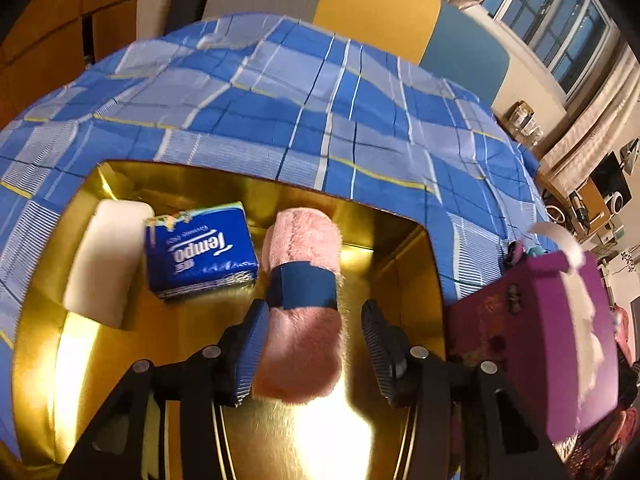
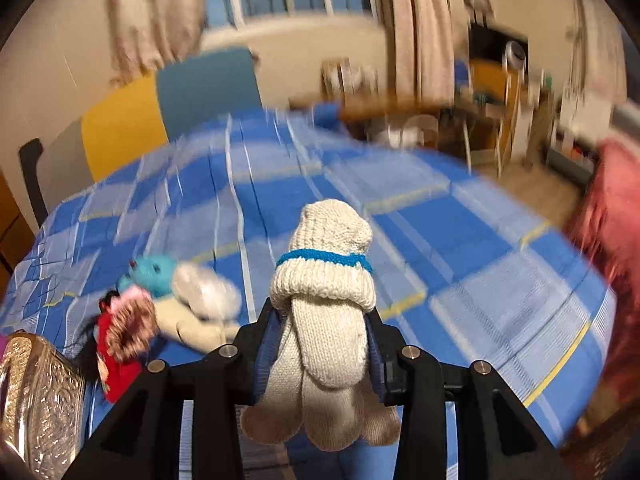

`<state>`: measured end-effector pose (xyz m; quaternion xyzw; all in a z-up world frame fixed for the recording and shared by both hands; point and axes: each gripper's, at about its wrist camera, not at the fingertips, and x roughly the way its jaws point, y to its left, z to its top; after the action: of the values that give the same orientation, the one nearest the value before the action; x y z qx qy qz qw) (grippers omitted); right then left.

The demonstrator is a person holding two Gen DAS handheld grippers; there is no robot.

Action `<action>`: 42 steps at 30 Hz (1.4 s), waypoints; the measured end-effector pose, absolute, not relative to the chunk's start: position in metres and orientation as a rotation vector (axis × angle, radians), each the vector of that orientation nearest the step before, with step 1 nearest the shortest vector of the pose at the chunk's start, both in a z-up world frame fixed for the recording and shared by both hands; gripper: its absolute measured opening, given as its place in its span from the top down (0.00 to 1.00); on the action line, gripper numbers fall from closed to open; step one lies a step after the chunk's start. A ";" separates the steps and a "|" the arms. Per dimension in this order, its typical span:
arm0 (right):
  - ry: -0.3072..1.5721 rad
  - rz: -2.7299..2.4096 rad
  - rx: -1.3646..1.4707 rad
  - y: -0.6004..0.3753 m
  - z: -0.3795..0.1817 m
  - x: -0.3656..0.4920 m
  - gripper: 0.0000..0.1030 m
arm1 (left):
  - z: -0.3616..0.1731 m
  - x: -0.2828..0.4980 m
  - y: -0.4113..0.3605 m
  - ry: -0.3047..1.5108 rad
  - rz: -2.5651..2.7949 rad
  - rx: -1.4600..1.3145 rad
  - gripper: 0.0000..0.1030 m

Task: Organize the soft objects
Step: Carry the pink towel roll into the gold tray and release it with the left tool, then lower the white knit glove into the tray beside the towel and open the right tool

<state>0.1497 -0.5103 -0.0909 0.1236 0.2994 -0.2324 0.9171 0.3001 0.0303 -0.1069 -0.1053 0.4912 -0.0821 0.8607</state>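
In the left wrist view a pink fluffy roll (image 1: 304,240) with a dark blue band lies inside a shiny gold box (image 1: 400,248). My left gripper (image 1: 316,312) stands open around its near end; the left pad rests against the fur and the right pad is clear of it. A white foam block (image 1: 104,264) and a blue Tempo tissue pack (image 1: 200,248) lie in the same box to the left. In the right wrist view my right gripper (image 2: 322,320) is shut on a cream knitted glove bundle (image 2: 328,248) with a blue stripe, held above the bed.
A blue plaid bedcover (image 1: 320,112) lies under everything. A purple lid (image 1: 540,340) stands right of the gold box. On the bed to the left sit a teal plush (image 2: 156,272), a white plush (image 2: 204,292), a pink scrunchie (image 2: 128,324) and a red item (image 2: 116,360).
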 end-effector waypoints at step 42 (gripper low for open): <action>0.803 0.277 0.062 -0.038 -0.037 0.241 0.61 | -0.099 0.176 0.125 0.968 -0.204 -0.366 0.53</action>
<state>0.2406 -0.0380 -0.0368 0.0299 0.3894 0.1344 0.9107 0.1756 0.1254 -0.0991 -0.1748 0.4620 -0.0972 0.8640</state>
